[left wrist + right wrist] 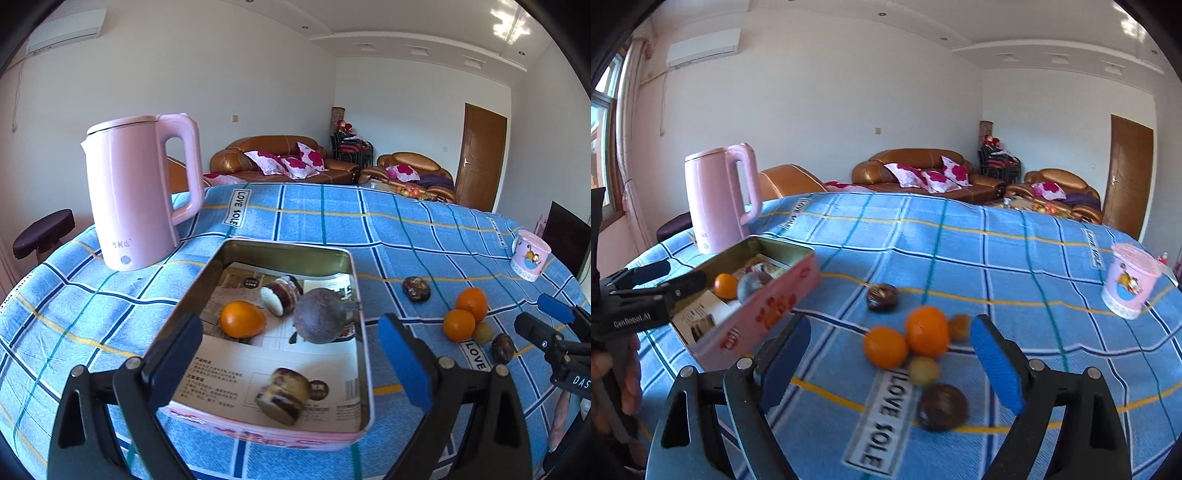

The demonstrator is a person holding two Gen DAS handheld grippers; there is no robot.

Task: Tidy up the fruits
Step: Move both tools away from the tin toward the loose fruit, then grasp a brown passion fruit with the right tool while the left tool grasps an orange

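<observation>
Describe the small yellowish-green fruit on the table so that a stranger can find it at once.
Start at the pink tin on the blue checked cloth. To its right lies a cluster of loose fruit with two oranges. The yellowish-green fruit sits just in front of them, smaller and paler, unlike the dark brown one nearer the camera.

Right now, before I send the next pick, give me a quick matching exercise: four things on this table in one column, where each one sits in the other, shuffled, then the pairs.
Things
1. pink kettle
2. lone orange
3. pair of oranges
4. pink cup

Places
A. inside the tin
B. loose on the cloth, ahead of the right hand-held gripper
C. far right part of the table
D. upright behind the tin, to its left

Pairs: 1-D, 2-A, 3-B, 4-C
</observation>
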